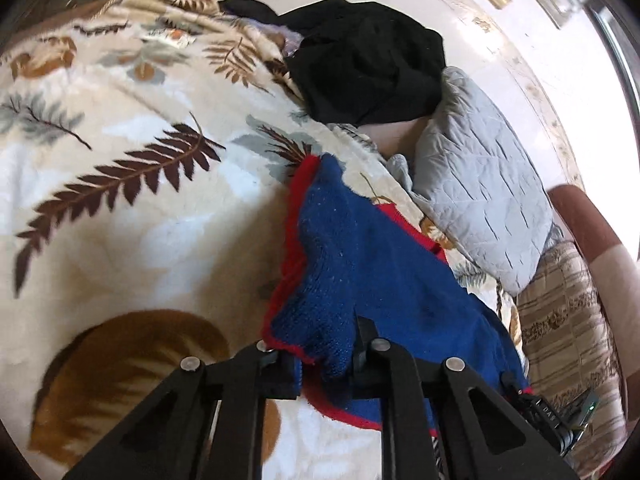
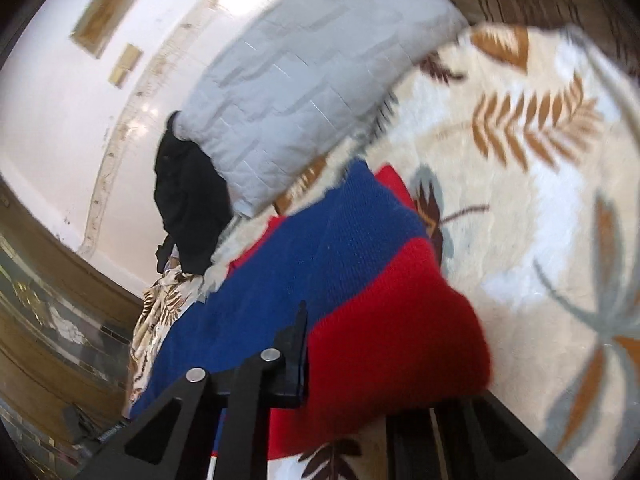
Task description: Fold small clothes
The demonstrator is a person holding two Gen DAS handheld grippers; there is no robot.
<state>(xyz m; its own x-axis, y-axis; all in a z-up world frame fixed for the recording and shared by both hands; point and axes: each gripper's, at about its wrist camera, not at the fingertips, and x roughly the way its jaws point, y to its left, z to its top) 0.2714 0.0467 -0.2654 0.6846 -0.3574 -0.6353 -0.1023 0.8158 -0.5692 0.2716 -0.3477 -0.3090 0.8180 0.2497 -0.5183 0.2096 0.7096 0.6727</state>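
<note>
Left tongs (image 1: 324, 354): I've clamped the blue-red garment (image 1: 352, 248).
Right tongs (image 2: 344, 344): clamped on its red part.
Risk: I could drag the leaf blanket (image 1: 132, 216) underneath, or lose a thin grip.

Blue-and-red garment (image 1: 352, 264): fuzzy fleece one face, knit the other. Leaf-print blanket (image 1: 132, 208): plush pile. Grey pillow (image 1: 480, 196): quilted, matt cloth. Black clothes (image 1: 368, 60): matt fabric. Left gripper (image 1: 324, 356): matt black plastic, metal pins.
</note>
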